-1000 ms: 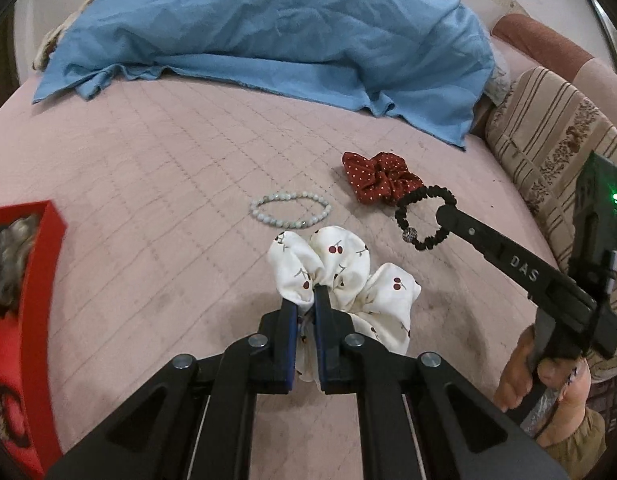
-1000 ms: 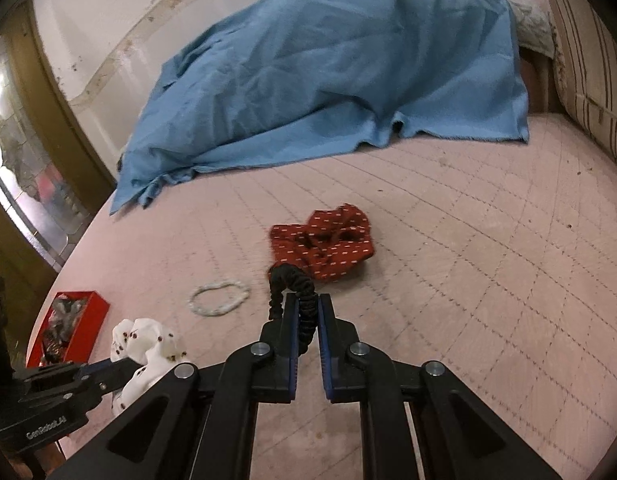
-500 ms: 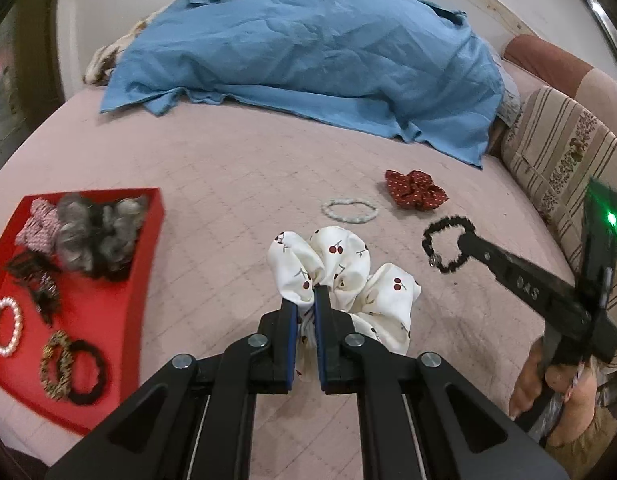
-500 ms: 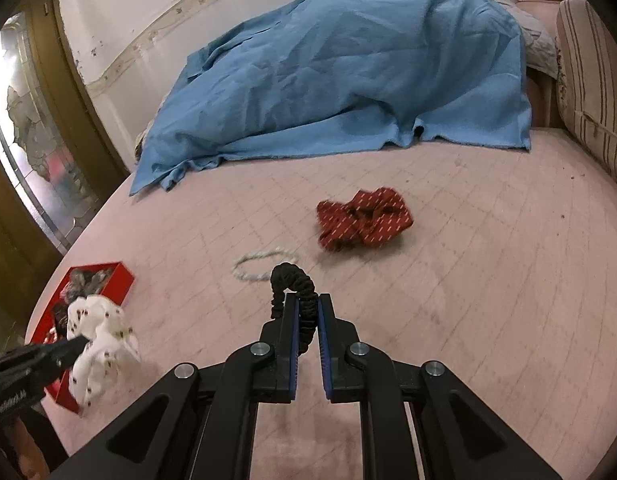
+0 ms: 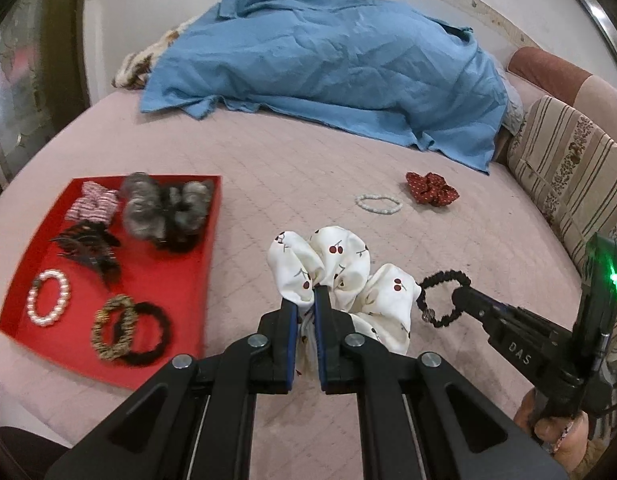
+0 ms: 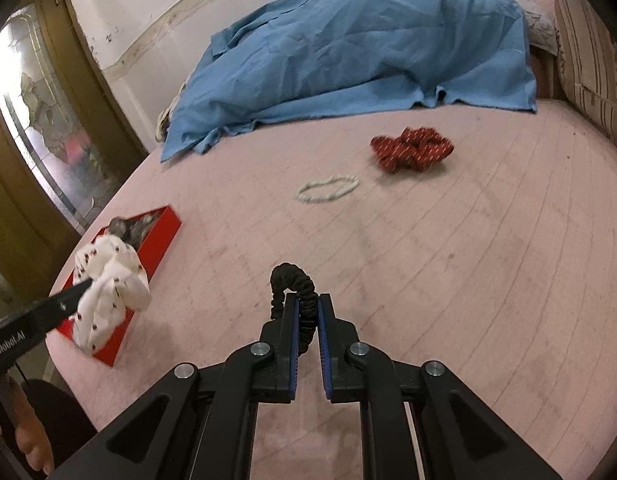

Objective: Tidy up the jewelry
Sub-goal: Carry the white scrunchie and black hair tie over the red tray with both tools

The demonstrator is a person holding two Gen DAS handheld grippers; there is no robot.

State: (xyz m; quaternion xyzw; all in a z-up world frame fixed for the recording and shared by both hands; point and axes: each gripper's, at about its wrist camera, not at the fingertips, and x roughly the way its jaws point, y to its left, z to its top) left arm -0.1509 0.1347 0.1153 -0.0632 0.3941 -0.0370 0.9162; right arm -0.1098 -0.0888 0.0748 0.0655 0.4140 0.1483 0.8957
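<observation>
My left gripper [image 5: 306, 300] is shut on a white cherry-print scrunchie [image 5: 340, 276] and holds it above the pink bed, right of the red tray [image 5: 188, 312]. The tray holds several hair ties, a claw clip and a pearl bracelet. My right gripper [image 6: 307, 308] is shut on a black beaded bracelet [image 6: 290, 280], also seen in the left wrist view [image 5: 442, 296]. A pale bead bracelet [image 5: 378, 203] and a red dotted scrunchie [image 5: 430, 193] lie on the bed further off. The white scrunchie [image 6: 108, 280] hangs over the tray's near end [image 6: 164, 232] in the right wrist view.
A rumpled blue sheet [image 5: 328, 68] covers the far side of the bed. Striped cushions [image 5: 568, 184] line the right edge. A door with patterned glass [image 6: 40, 128] stands to the left. The bed edge runs just behind the tray.
Both grippers have lifted and swung left with their items. The red tray has come fully into the left view, and the pale bracelet and red scrunchie have fallen further away.
</observation>
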